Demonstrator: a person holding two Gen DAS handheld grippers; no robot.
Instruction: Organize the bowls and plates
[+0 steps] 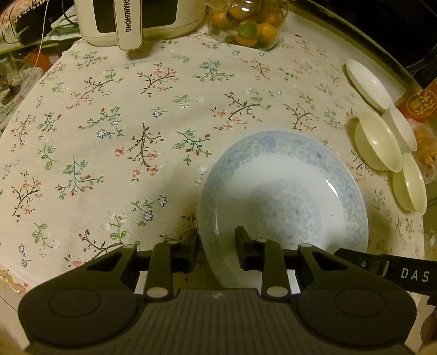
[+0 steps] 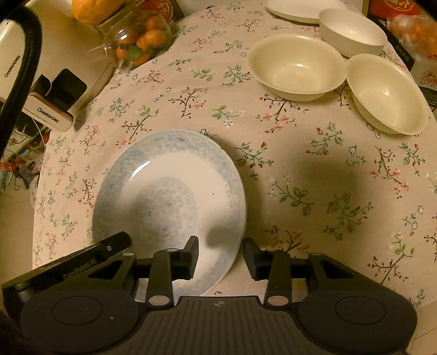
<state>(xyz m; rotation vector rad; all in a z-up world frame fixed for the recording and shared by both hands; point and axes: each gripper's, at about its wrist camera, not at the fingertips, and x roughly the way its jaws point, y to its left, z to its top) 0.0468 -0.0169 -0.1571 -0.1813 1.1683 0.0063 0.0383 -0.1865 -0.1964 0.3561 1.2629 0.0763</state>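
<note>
A blue-patterned white plate (image 1: 284, 196) lies on the floral tablecloth; it also shows in the right wrist view (image 2: 169, 191). My left gripper (image 1: 217, 247) straddles its near left rim, one finger outside and one inside, jaws parted around the rim. My right gripper (image 2: 220, 255) straddles its near right rim the same way. Two cream bowls (image 2: 296, 67) (image 2: 387, 92), a white bowl (image 2: 352, 28) and a white plate (image 2: 300, 9) stand at the far right; the bowls also show in the left wrist view (image 1: 378, 139).
A white Changhong cooker (image 1: 136, 19) and a glass jar of oranges (image 1: 245, 24) stand at the back of the table (image 1: 109, 123). The table edge drops off at left and near.
</note>
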